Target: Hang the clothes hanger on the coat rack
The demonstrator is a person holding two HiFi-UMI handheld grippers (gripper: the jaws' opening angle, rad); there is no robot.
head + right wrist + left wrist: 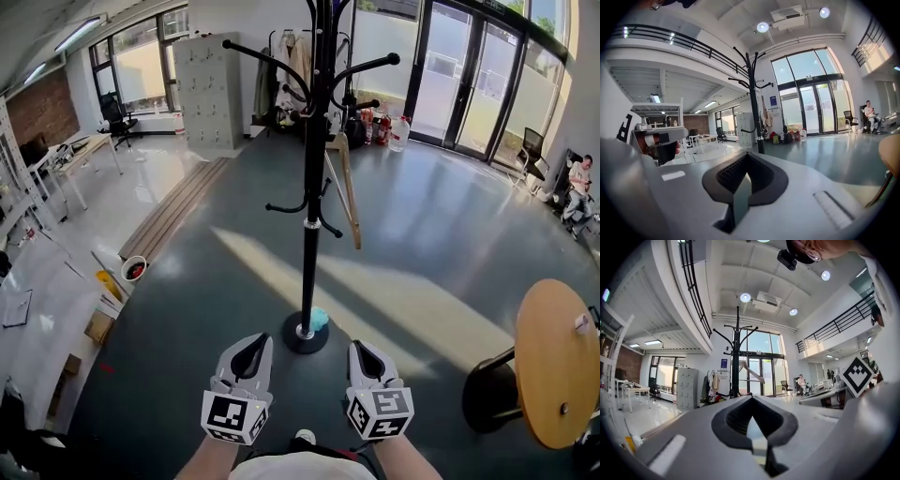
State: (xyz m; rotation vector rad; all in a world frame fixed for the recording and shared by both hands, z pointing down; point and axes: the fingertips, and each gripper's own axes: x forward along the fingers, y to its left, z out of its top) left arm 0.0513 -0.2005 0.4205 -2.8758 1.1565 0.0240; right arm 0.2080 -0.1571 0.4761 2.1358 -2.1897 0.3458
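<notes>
So, coat rack: a tall black metal coat rack (312, 187) with curved arms is standing on the dark grey floor (422, 234), its round black base (302, 337) sitting just beyond the two grippers.
Hanger: a pale wooden clothes hanger (349, 192) is hanging on the rack, just right of the pole at about mid-height and slanting down to the right; it is well apart from both grippers.
Left gripper: the grey left gripper (251, 345) is being held low and near, left of the base, its jaws pressing together with nothing between them.
Right gripper: the grey right gripper (364, 349) is being held beside it, right of the base, its jaws likewise meeting and gripping nothing.
Near the base: a small light-blue object (320, 319) is lying against the base's right edge; I cannot tell what it is.
Right side: a round wooden table top (553, 366) is showing at the near right.
Far side: a grey locker cabinet (211, 89) is standing at the far left, and a person (579, 183) is sitting at the far right.
</notes>
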